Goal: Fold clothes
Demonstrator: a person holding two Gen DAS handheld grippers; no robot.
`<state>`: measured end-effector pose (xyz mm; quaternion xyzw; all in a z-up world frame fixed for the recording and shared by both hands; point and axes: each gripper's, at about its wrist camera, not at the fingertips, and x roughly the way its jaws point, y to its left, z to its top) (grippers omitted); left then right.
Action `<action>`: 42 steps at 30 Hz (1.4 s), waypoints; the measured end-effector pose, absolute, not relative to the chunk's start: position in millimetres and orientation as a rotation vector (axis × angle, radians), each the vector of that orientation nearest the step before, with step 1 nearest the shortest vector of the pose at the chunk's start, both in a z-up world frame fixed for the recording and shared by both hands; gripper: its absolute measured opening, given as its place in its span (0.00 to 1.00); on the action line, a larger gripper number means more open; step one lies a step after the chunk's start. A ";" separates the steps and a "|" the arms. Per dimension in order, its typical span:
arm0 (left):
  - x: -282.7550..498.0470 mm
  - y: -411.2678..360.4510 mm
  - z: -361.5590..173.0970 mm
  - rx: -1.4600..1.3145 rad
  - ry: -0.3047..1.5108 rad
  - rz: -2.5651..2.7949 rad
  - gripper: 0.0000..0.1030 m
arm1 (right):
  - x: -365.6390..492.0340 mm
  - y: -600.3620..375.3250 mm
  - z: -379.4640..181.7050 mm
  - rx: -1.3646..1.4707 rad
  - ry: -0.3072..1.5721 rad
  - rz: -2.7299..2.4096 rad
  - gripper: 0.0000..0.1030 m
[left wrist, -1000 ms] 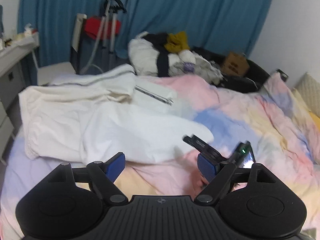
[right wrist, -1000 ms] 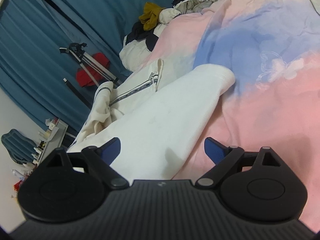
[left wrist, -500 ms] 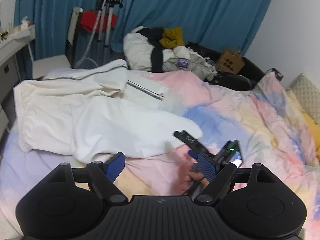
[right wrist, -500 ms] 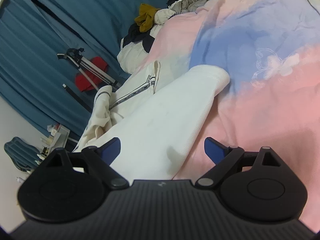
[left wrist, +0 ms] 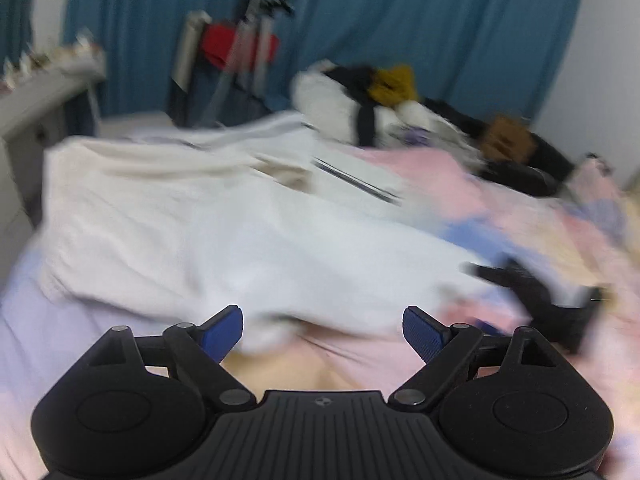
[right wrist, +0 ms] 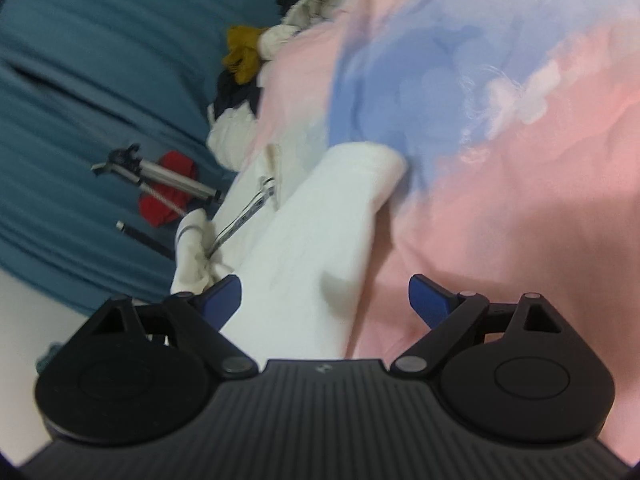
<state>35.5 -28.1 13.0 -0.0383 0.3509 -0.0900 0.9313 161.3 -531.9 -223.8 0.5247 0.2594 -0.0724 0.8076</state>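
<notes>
Left wrist view: the white garment (left wrist: 224,236) was spread just ahead of the left gripper (left wrist: 322,326), whose jaws had just widened, empty. In the right wrist view, the right gripper (right wrist: 325,300) was held wide, narrowing slightly, over the garment's sleeve edge. No writing could be read.

The left gripper (left wrist: 322,330) tilts downward, its blue pads (left wrist: 222,332) spread wide after just opening further, nothing between them. The right gripper (right wrist: 325,304) is rolled sideways, pads (right wrist: 428,300) wide apart though just narrowed slightly, gripping nothing.

A white zipped garment (left wrist: 208,236) is spread rumpled on the bedcover, just ahead of both tongs, one sleeve (right wrist: 340,216) extended.
</notes>
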 end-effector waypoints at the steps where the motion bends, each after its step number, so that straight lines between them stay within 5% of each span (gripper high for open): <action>1: 44.3 -18.7 2.5 -0.091 0.703 -0.155 0.86 | 164.9 -536.5 -228.8 1.142 0.560 -0.172 0.82; 13: 106.4 32.6 -51.5 -0.246 0.787 -0.200 0.89 | 233.3 -526.2 -232.4 1.070 0.581 -0.057 0.77; 16: 107.3 30.4 -57.5 -0.250 0.778 -0.207 0.90 | 246.2 -521.3 -228.7 0.989 0.579 -0.059 0.51; 17: 108.0 29.6 -58.0 -0.245 0.776 -0.211 0.90 | 248.6 -521.1 -228.3 0.943 0.580 -0.095 0.26; 18: 108.4 30.5 -56.7 -0.238 0.770 -0.207 0.90 | 250.1 -522.0 -227.6 0.902 0.572 -0.120 0.13; 33: 131.2 74.2 -83.2 -0.454 0.818 -0.048 0.89 | 169.9 -601.6 -148.8 0.783 0.052 -0.347 0.07; 42: 124.2 108.4 -88.2 -0.564 0.904 0.037 0.89 | 146.8 -690.1 -263.3 1.098 0.368 -0.614 0.07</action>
